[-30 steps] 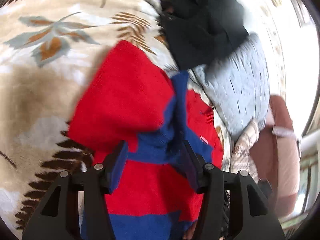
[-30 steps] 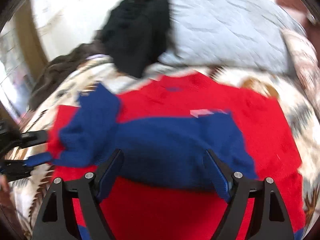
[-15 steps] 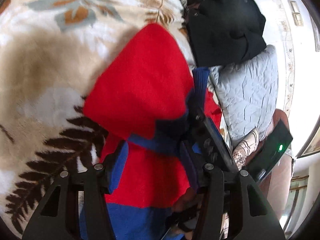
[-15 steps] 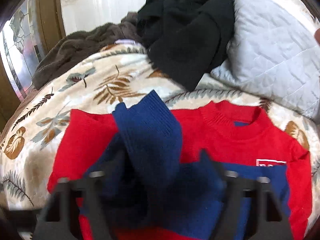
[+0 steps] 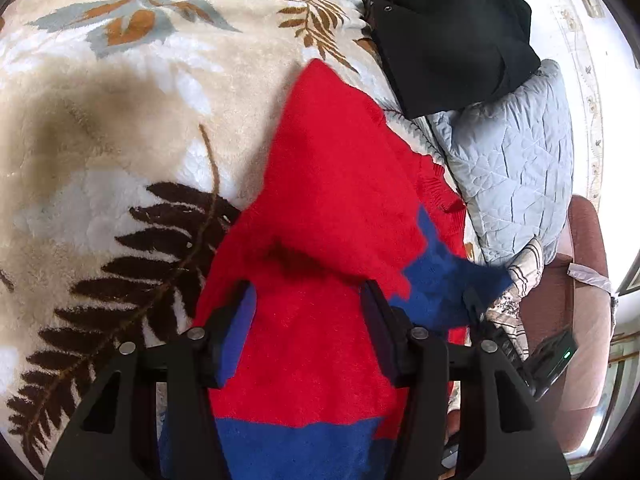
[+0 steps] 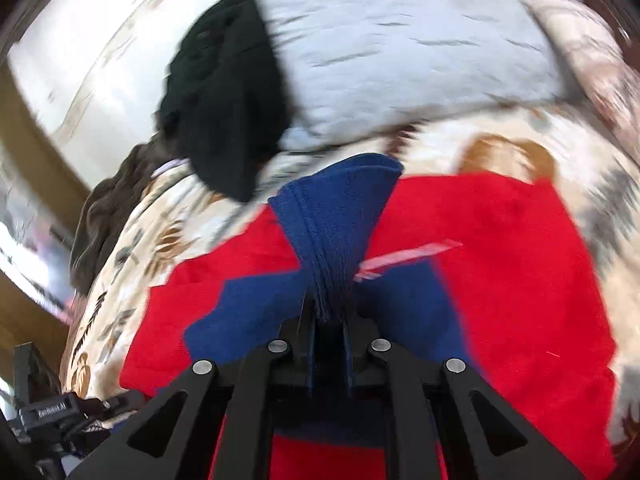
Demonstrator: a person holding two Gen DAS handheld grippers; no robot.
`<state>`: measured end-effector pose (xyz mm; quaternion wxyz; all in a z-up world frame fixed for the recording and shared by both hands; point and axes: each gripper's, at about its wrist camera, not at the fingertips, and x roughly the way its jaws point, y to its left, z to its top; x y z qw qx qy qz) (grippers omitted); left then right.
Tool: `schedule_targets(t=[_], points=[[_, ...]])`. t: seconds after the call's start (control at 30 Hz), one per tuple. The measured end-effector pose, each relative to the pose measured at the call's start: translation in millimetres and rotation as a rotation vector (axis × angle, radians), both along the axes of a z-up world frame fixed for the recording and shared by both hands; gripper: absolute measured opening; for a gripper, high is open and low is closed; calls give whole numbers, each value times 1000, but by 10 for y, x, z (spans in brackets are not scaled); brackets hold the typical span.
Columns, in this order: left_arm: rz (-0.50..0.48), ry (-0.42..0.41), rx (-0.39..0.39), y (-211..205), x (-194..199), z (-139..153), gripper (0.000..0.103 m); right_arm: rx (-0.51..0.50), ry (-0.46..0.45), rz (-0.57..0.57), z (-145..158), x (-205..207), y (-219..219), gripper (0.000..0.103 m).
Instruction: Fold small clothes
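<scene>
Red and blue sweater (image 5: 332, 184) lies spread on a leaf-print blanket (image 5: 120, 128), directly under and ahead of both tongs. Left tongs (image 5: 308, 320) are spread wide, nothing clamped, hovering over the red body of the sweater; red cloth fills the gap between the two tips, contact with it unclear. A blue band of the sweater runs below the left tongs, near the bottom edge of the left wrist view.

Right tongs (image 6: 330, 316) are pinched tight on the blue sleeve cuff (image 6: 336, 216), the cuff fanning out ahead of the tips and lifted above the sweater's chest. Right wrist view is motion-blurred. A small white label (image 6: 408, 256) sits just right of the clamped cuff on the red chest. In the left wrist view the same blue sleeve (image 5: 444, 280) stretches off to the right of the left tongs.

Beyond the sweater, ahead of both tongs: a black garment (image 5: 452, 32) piled against a light grey quilted pillow (image 5: 516, 168). Brown fuzzy throw (image 6: 104, 216) far left of the right tongs.
</scene>
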<state>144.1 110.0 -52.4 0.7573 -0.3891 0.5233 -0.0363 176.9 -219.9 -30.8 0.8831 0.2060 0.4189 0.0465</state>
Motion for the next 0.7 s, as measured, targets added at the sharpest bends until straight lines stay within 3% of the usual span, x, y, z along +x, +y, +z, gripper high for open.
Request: schedule_targets(t=[0.13,0.27,0.33,0.37,0.4,0.47,0.53,0.6,0.67,0.7], points=[[-4,-13,36,-46,32,22,53,98,53,-35,-176,-116,-304,13],[-22,-41,91,-113,53,58,53,192,46,-104,-169,-109,-495,29],[-38,-59,127,-152,66,76,51,197,60,-155,-178,-49,-578,31],[-42,-68,140,-161,73,83,42,195,60,-156,-177,-25,-591,29],[-44,-76,152,-163,76,94,30,187,51,-140,-145,17,-601,11],[-55,-98,150,-156,97,111,14,153,-8,-116,2,43,-607,5],[-66,-105,162,-148,116,130,13,138,-78,-122,156,-1,-655,4],[-82,-101,163,-171,151,105,13,118,-90,-149,171,-14,-728,4],[-109,-67,153,-223,178,36,13,85,-47,-166,56,16,-768,4],[-120,-59,156,-246,180,16,13,58,21,-170,-101,53,-792,4]])
